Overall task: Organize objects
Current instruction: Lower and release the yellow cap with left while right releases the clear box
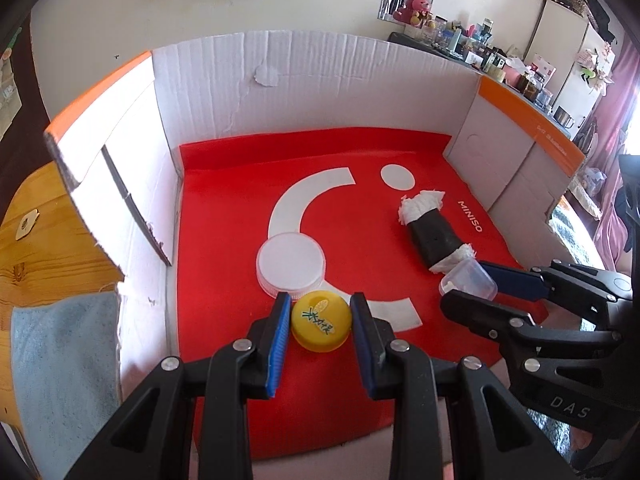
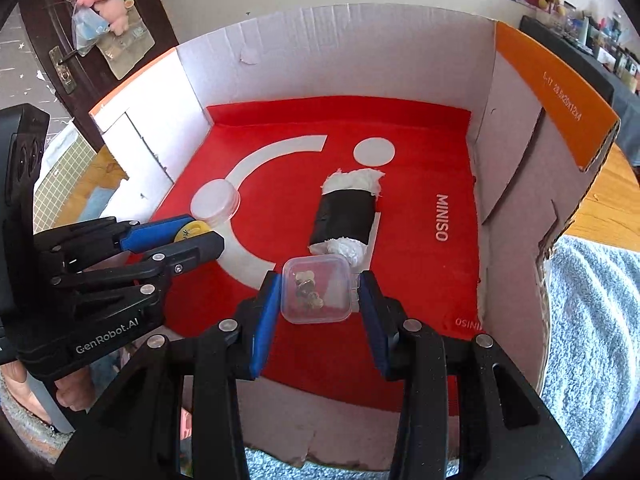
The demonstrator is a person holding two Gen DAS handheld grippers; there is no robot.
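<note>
Here the left gripper (image 1: 320, 316) is closed on a yellow cap (image 1: 321, 325), its blue pads pressed against the cap's two sides, just above the red liner (image 1: 240, 184) of the cardboard box (image 1: 320, 68). Right behind the cap, touching or nearly touching it, a larger white lid (image 1: 290, 262) lies flat on the liner, over the white curved mark printed there. The right gripper (image 2: 316, 300) has a small clear plastic box (image 2: 317, 295) between its pads; the left pad meets the box's side, while on the right side I cannot tell whether the pad touches, so a firm grip cannot be confirmed. Some small dark and pale bits lie inside that clear box. Just beyond it, a black roll with white ends (image 2: 348, 210) lies on the liner, its near end close to the clear box's far edge. The white lettering MINISO (image 2: 441, 217) runs along the liner to the right of the roll. The cardboard box rests on a wooden tabletop (image 1: 44, 248), with a pale blue towel (image 1: 64, 360) at its left side.
</note>
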